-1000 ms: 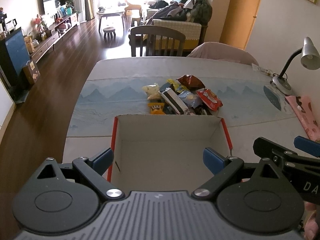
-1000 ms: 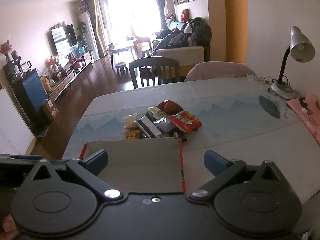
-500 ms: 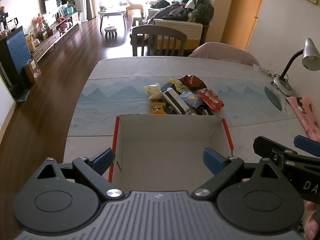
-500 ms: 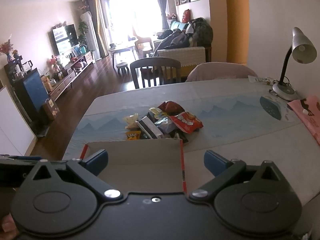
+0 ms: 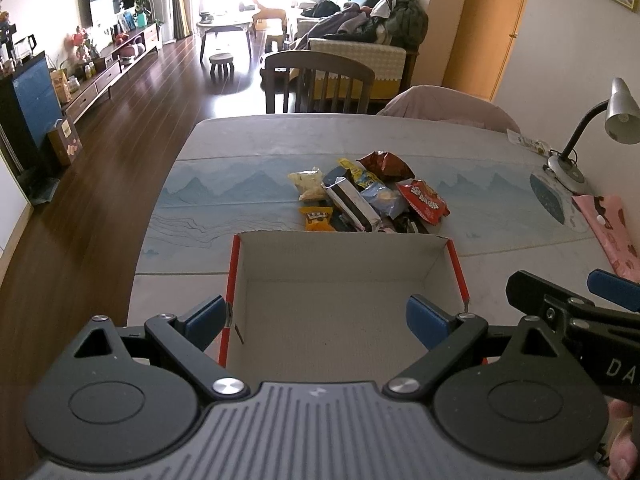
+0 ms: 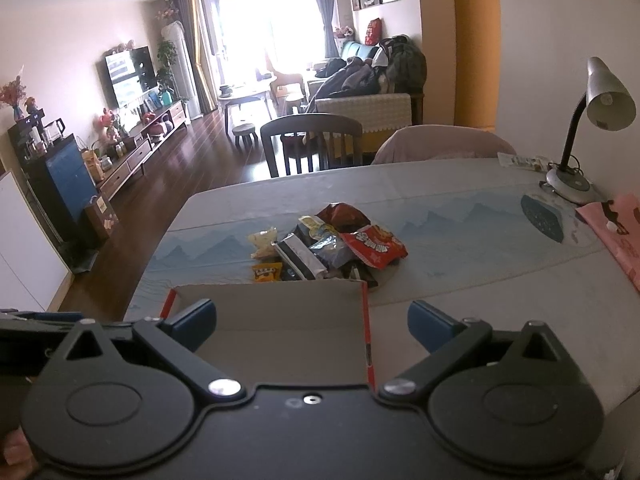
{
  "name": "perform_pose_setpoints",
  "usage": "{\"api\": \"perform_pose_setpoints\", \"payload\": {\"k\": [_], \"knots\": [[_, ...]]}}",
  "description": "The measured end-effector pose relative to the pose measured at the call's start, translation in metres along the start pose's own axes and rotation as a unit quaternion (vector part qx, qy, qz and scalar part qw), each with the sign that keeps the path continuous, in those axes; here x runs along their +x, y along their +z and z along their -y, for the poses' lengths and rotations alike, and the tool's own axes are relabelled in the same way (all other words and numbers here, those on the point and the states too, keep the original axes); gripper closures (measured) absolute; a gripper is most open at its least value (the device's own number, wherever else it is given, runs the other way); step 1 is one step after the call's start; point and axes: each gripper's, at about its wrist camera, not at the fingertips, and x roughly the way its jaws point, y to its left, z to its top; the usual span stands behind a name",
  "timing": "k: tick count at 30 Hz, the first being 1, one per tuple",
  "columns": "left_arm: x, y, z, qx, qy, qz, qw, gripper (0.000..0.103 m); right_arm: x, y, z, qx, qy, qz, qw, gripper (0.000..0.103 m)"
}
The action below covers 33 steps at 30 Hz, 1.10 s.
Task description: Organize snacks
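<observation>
A pile of snack packets (image 5: 368,196) lies on the table just beyond an open white cardboard box (image 5: 344,304) with red edges. The pile holds a red packet (image 5: 424,201), a yellow packet (image 5: 316,218), a dark brown bag (image 5: 384,162) and others. The pile (image 6: 324,248) and the box (image 6: 280,332) also show in the right wrist view. My left gripper (image 5: 316,316) is open and empty above the near part of the box. My right gripper (image 6: 312,320) is open and empty over the box's right wall; it also shows in the left wrist view (image 5: 568,300).
A desk lamp (image 5: 576,136) stands at the table's right edge, with a pink cloth (image 5: 608,228) in front of it. Two chairs (image 5: 320,84) stand at the far side. The table (image 5: 248,152) drops off to wooden floor on the left.
Both views have shifted slightly; the snack pile and box sit a little lower in frame. Both grippers stay open and empty.
</observation>
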Motion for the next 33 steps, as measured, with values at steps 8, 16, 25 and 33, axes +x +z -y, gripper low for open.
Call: {"api": "perform_pose_setpoints", "payload": {"k": [8,16,25,33], "knots": [[0.003,0.004,0.001,0.000,-0.002,-0.006,1.0000,0.006,0.005,0.006,0.005,-0.001,0.002,-0.008,1.000,0.001],[0.012,0.013,0.002,0.004,0.011,-0.009,0.9999,0.006,0.031,0.029,0.013,-0.026,0.016,-0.020,0.999,0.001],[0.035,0.065,0.003,0.017,0.049,-0.020,0.9984,0.006,0.080,0.065,0.043,-0.029,0.052,-0.087,0.994,0.002],[0.064,0.125,0.002,0.024,0.061,-0.035,0.9972,0.006,0.122,0.115,0.068,-0.042,0.065,-0.106,0.991,0.005]]}}
